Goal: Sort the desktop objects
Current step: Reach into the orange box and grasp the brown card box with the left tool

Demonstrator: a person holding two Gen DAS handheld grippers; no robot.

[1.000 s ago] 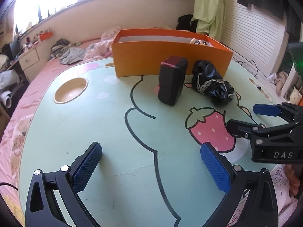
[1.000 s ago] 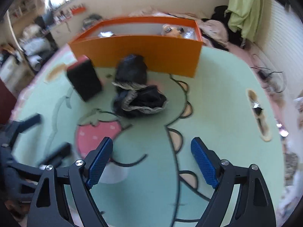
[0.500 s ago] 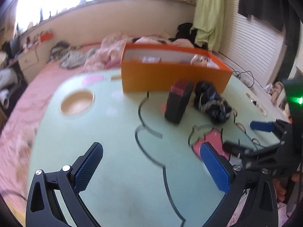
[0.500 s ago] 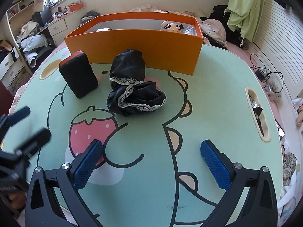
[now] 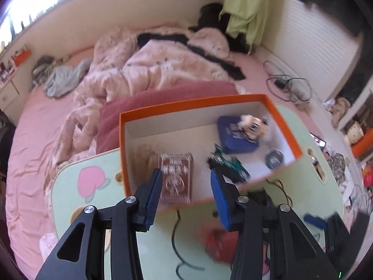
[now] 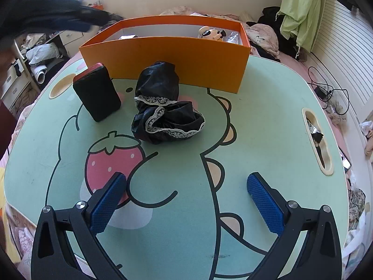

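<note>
Hovering above the orange box (image 5: 275, 107) with the left gripper (image 5: 185, 192), pads partly drawn together after just closing, nothing visible between them, so counting as empty and not clamped on anything. Looking down into the box at items already sorted: a clear plastic case (image 5: 176, 179), a blue pouch (image 5: 235, 137), a small plush toy (image 6: 211, 33), a round tin (image 5: 274, 158). Leaving two things unsorted on the surface (image 6: 268, 121): a black case with a red edge (image 6: 96, 94) standing near the box's front wall, and a black lace-trimmed cloth (image 6: 163, 114) bunched just beside it. Risking, from here, a blind descent: the left view being heavily blurred, any lowering at speed could be knocking the box's front wall or disturbing its contents. Risking also a weak catch on the slippery cloth, with only a fold pinched and the rest trailing over the rim; the upright case could be toppling if nudged by a passing finger. Holding the right gripper (image 6: 186, 200) low over the strawberry print (image 6: 112, 161), pitched steeply downward, jaws spread wide and empty, well short of the cloth. Angling the left gripper downward likewise, raised over the box's near edge.
</note>
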